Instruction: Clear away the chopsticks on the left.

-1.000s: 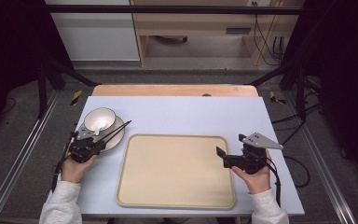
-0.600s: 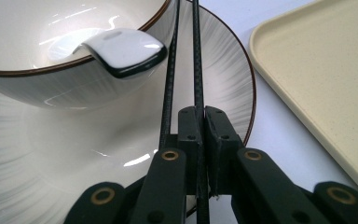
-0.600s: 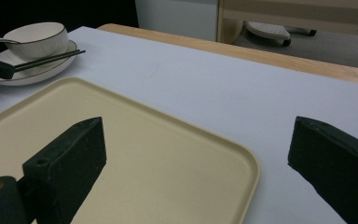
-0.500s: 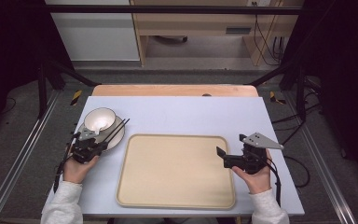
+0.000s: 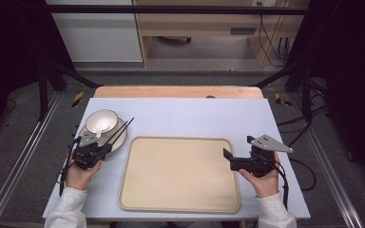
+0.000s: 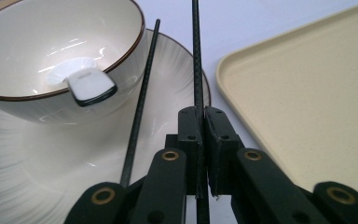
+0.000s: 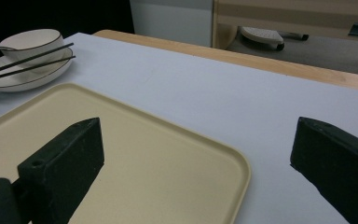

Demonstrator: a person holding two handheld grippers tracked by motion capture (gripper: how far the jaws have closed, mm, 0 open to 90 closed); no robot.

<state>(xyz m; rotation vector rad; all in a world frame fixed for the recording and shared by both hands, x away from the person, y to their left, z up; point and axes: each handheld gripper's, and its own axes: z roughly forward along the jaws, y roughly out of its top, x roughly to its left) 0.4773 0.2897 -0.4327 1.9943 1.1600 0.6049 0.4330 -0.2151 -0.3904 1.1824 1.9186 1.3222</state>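
My left gripper (image 5: 105,145) (image 6: 204,112) sits at the near edge of a white plate (image 5: 83,131) (image 6: 177,74), shut on a thin black chopstick (image 6: 196,56). A second chopstick (image 6: 144,88) runs just left of the jaws; whether it is clamped I cannot tell. Both chopsticks (image 5: 122,129) (image 7: 37,58) point to the far right over the plate. A white dark-rimmed bowl (image 5: 101,121) (image 6: 37,37) (image 7: 32,42) stands on the plate with a spoon handle (image 6: 89,87) on its rim. My right gripper (image 5: 229,160) (image 7: 198,144) is open with nothing between its fingers, at the right edge of the beige tray (image 5: 180,175) (image 7: 144,154).
The tray (image 6: 307,93) lies in the middle of the light blue table top (image 5: 190,114), right of the plate. A wooden strip (image 5: 176,91) runs along the far edge. Dark frame posts stand at both sides, and cables trail on the floor at the right.
My left gripper has shifted slightly to the right with the chopsticks and lifted a little. The right gripper has stayed still.
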